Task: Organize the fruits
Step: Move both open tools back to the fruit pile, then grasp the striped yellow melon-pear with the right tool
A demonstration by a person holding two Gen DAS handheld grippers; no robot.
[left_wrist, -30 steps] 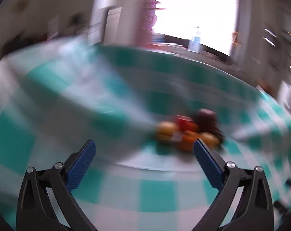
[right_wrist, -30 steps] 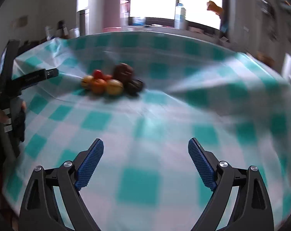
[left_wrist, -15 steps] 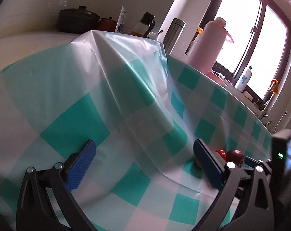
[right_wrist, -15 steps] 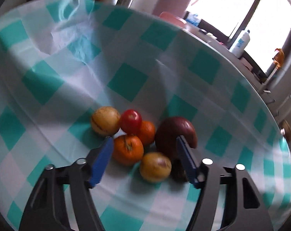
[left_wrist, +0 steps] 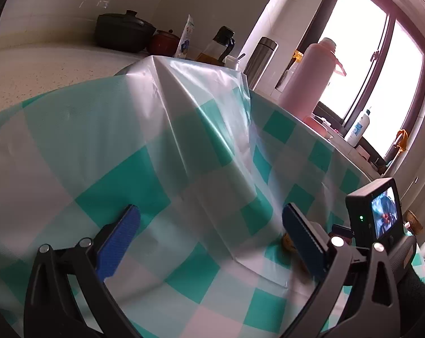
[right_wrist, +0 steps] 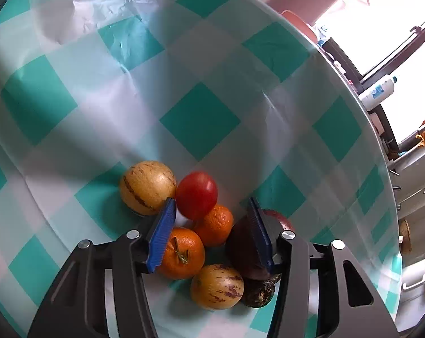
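In the right wrist view a pile of fruit lies on the green-and-white checked cloth (right_wrist: 198,118). My right gripper (right_wrist: 212,211) is open and low over the pile, its fingers straddling a red tomato (right_wrist: 197,194) and a small orange (right_wrist: 216,225). A second orange (right_wrist: 181,253), a tan striped melon (right_wrist: 146,186), a speckled yellow fruit (right_wrist: 216,286), a dark purple fruit (right_wrist: 245,250) and a small dark one (right_wrist: 259,291) lie around them. My left gripper (left_wrist: 209,228) is open and empty above the cloth (left_wrist: 128,169); one fruit (left_wrist: 288,242) peeks past its right finger.
In the left wrist view a counter behind the table holds a black pot (left_wrist: 122,32), a steel flask (left_wrist: 260,62), a pink thermos (left_wrist: 308,79) and a white bottle (left_wrist: 358,126) by the window. The right gripper's camera body (left_wrist: 375,214) sits close at the right.
My right gripper has come down closer onto the fruit pile, with its fingers now around the tomato and small orange. My left gripper has shifted slightly; the fruit is now mostly hidden behind its right finger.
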